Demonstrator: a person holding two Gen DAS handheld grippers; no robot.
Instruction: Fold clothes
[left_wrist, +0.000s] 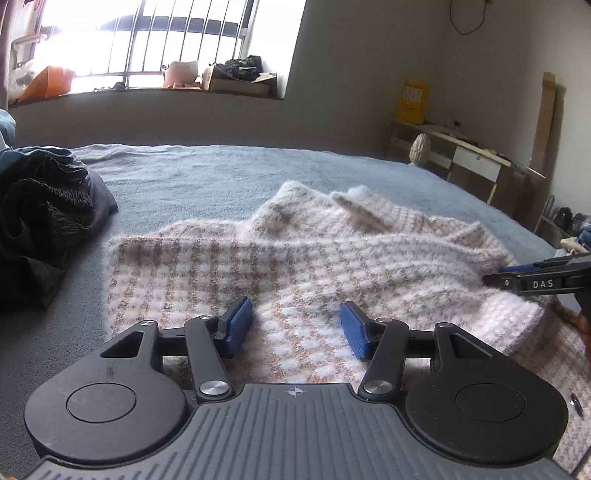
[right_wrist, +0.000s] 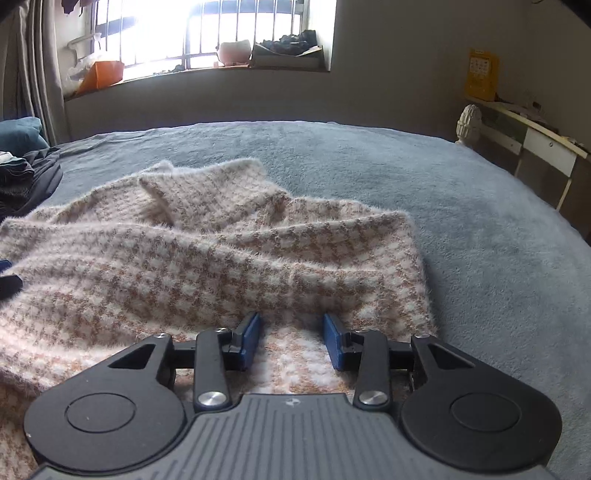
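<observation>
Legible text, one item: "DAS", white capital letters on the black arm of the right tongs (left_wrist: 532, 275), entering at the right edge of the left wrist view. Yellow poster (left_wrist: 413, 101) on the far right wall, above the worktop (left_wrist: 476, 147): printed marks present, too small to read.

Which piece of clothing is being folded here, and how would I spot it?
Look at the wide blue-grey bed under the barred window. In its middle lies a fluffy sweater, cream with a small tan check, unlike the dark crumpled clothes heaped at the left.
</observation>
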